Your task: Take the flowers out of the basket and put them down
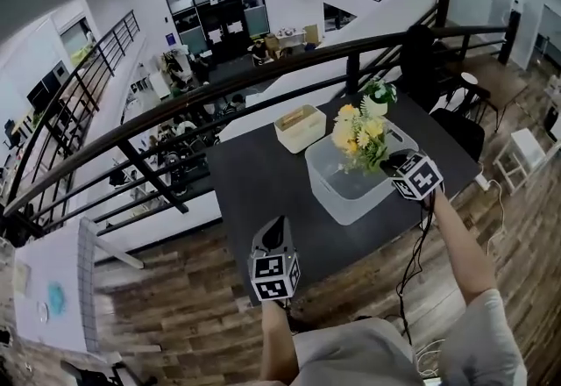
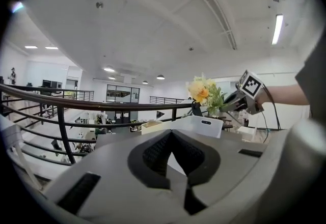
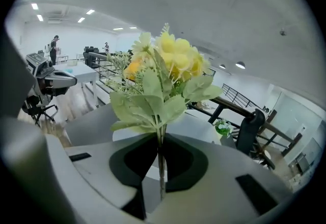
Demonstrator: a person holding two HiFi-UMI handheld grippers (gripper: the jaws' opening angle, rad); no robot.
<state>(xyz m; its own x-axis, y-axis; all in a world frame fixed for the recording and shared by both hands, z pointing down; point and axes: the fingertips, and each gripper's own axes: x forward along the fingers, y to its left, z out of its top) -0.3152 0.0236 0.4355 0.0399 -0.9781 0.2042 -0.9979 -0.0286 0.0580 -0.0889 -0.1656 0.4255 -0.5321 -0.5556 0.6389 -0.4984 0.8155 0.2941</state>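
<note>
We are pinching the stem of the yellow artificial flowers (image 1: 359, 137) in our right gripper (image 1: 392, 163), its jaws nearly closed, holding them upright above the white translucent plastic basket (image 1: 337, 196), probably to clear its rim, while our left gripper (image 1: 277, 226) is hovering closed and empty.

Person from above: a pale grey short-sleeved top (image 1: 355, 356), forearms bare. The left gripper (image 1: 279, 223) and right gripper (image 1: 387, 164) have smooth grey shells with black ribbed jaw pads (image 2: 155, 154). Each bears a cube, left cube (image 1: 275, 276) and right cube (image 1: 417, 176), faced with black-and-white square markers. A thin black cable (image 1: 412, 260) hangs from the right gripper.
</note>
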